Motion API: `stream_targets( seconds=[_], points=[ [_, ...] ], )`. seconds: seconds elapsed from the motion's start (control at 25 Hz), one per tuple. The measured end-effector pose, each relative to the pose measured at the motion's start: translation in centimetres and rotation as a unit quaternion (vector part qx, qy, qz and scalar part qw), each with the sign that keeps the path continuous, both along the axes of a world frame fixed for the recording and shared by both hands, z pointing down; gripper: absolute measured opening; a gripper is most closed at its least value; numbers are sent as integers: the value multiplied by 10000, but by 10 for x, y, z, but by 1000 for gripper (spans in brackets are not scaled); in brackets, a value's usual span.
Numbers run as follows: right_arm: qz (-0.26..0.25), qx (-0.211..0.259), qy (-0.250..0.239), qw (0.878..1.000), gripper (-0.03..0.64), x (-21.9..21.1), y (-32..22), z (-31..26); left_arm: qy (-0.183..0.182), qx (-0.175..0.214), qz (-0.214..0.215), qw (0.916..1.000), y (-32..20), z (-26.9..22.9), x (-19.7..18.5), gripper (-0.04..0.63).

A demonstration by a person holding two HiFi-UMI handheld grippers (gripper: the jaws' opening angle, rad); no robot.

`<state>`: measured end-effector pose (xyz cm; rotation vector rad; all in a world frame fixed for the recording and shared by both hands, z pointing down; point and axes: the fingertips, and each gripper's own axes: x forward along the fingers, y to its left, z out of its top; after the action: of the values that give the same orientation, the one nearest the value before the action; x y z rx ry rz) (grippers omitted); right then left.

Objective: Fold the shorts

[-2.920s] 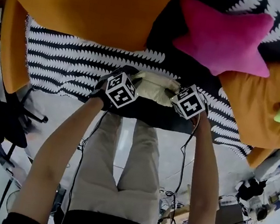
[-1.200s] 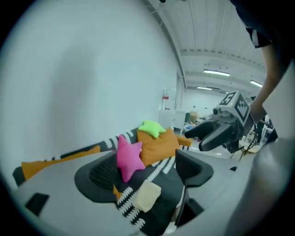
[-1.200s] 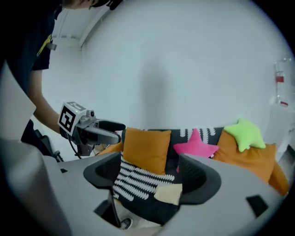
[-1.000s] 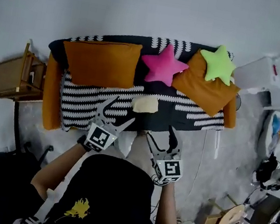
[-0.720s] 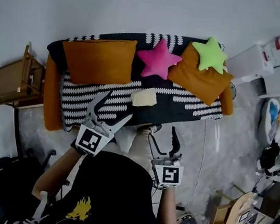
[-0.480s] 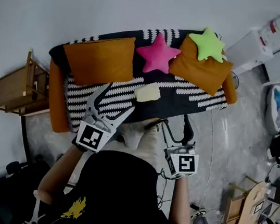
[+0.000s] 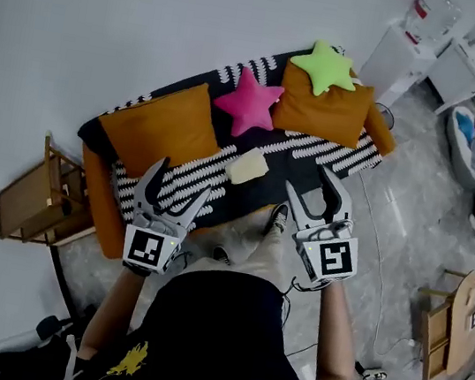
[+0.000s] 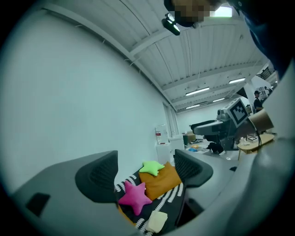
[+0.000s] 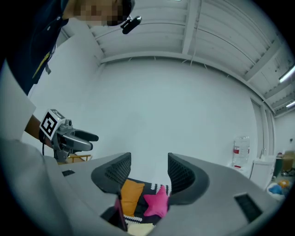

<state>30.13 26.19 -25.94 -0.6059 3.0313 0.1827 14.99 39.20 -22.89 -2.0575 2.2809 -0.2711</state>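
Observation:
The cream shorts point(image 7: 247, 167) lie folded into a small pad on the sofa's black-and-white striped cover point(image 7: 187, 178), in front of the pink star cushion point(image 7: 250, 102). Both grippers are raised level in front of the person, well short of the sofa. My left gripper point(image 7: 180, 183) stands wide open and empty. The jaws of my right gripper point(image 7: 310, 183) are closing, with a gap still between them and nothing in it. The shorts point(image 8: 157, 221) show low between the left jaws, far off. In the right gripper view, the shorts point(image 9: 138, 228) sit at the bottom edge.
Orange pillows point(image 7: 162, 128), point(image 7: 322, 109) and a green star cushion point(image 7: 326, 66) line the sofa back. A wooden side table point(image 7: 35, 197) stands left of the sofa and white cabinets point(image 7: 403, 50) right of it. Cables trail on the floor point(image 7: 380, 252).
Both grippers have left the shorts on the sofa and risen as the person stepped back. The head view has swung, so the sofa looks tilted. The right jaws have narrowed.

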Motion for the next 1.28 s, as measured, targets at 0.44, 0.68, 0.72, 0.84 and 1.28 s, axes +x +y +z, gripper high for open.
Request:
stream_targets(
  seconds=[0.44, 0.68, 0.72, 0.84, 1.28],
  points=[
    [386, -343, 46, 9987, 229, 18, 14, -3, 156, 489, -147, 9986, 12, -12, -4, 291],
    [-55, -497, 559, 9972, 204, -8, 10, 20, -314, 355, -264, 9985, 24, -9, -9, 278],
    [-156, -467, 612, 9969, 201, -16, 11, 21, -462, 275, -277, 9982, 28, -7, -10, 273],
    [-366, -279, 659, 9968, 188, -40, 16, 12, -184, 433, -535, 9975, 39, -3, -21, 241],
    [-885, 372, 909, 9912, 15, -70, 46, -6, 234, 674, -1128, 9911, 64, -14, -30, 12]
  ],
)
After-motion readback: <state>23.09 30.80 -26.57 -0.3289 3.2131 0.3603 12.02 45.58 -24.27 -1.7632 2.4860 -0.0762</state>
